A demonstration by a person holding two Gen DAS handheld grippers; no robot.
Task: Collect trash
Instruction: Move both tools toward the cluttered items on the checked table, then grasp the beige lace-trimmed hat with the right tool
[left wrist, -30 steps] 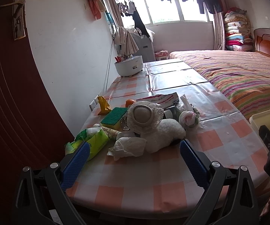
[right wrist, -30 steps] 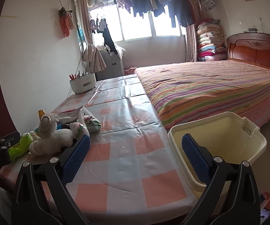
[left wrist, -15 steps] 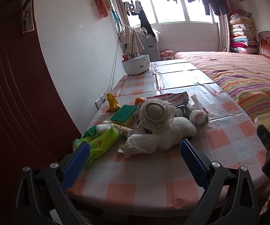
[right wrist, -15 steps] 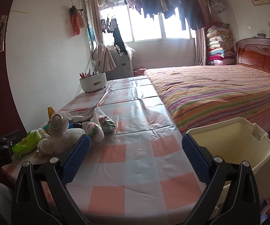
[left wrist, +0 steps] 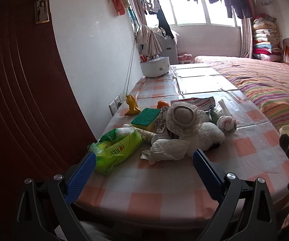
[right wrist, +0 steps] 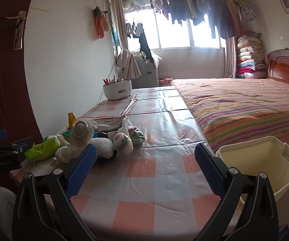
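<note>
A crumpled white tissue (left wrist: 165, 150) lies on the checked table (left wrist: 154, 180), just beyond my open, empty left gripper (left wrist: 143, 157). Left of it lies a green tissue pack (left wrist: 117, 148). Behind it are a white plush toy (left wrist: 196, 128), a green-yellow sponge (left wrist: 145, 118) and a knotted plastic bag (left wrist: 226, 123). My right gripper (right wrist: 145, 154) is open and empty over the table's near right part. The cream bin (right wrist: 258, 164) stands right of the table, by the right finger. The pile also shows in the right wrist view, with the tissue (right wrist: 64, 153) at left.
A white pen holder (left wrist: 154, 66) stands at the table's far end by the wall. A striped bed (right wrist: 244, 104) runs along the table's right side. A dark red door (left wrist: 14, 100) is at the left. A flat box (left wrist: 194, 101) and an orange (left wrist: 162, 104) lie behind the toy.
Both grippers have swung a little to the left and pulled back slightly. The pile sits more to the right in the left view. Both stay open.
</note>
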